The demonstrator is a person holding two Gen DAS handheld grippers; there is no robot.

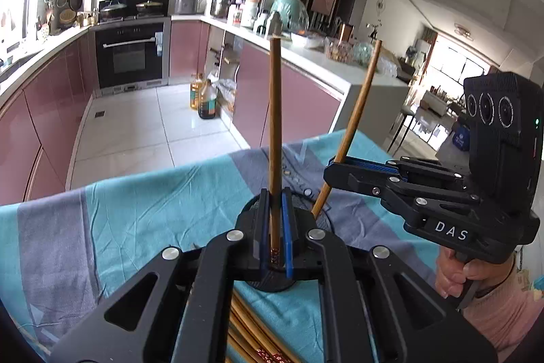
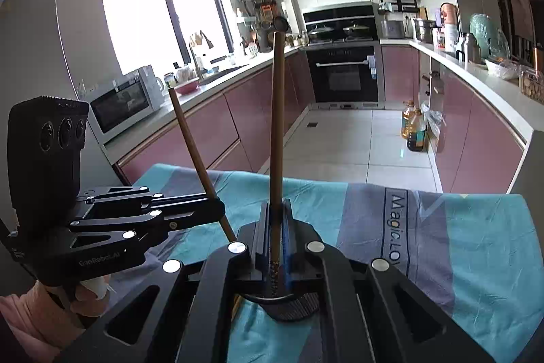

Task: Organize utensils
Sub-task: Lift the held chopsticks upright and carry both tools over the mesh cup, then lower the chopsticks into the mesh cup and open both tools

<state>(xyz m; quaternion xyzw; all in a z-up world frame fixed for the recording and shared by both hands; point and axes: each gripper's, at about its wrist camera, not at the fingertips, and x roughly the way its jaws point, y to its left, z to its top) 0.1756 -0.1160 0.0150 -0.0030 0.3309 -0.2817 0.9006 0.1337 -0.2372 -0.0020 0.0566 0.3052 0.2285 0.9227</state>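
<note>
Both grippers (image 1: 276, 227) (image 2: 276, 233) clamping chopsticks (image 1: 274, 125) (image 2: 277, 125), upright

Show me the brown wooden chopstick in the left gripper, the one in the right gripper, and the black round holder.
Left gripper's brown wooden chopstick (image 1: 274, 131), left wrist view, mid-shaft.
Right gripper's brown wooden chopstick (image 2: 277, 125), right wrist view, mid-shaft.
Black round holder (image 2: 289, 308), right wrist view, near rim.

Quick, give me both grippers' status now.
Left gripper: shut on a chopstick, held upright.
Right gripper: shut on another chopstick, also upright.

Both grippers point forward and slightly downward, side by side: left gripper (image 1: 276, 232) and right gripper (image 2: 276, 238) with jaws clamped (a hand (image 1: 459, 271) grips each handle).
</note>
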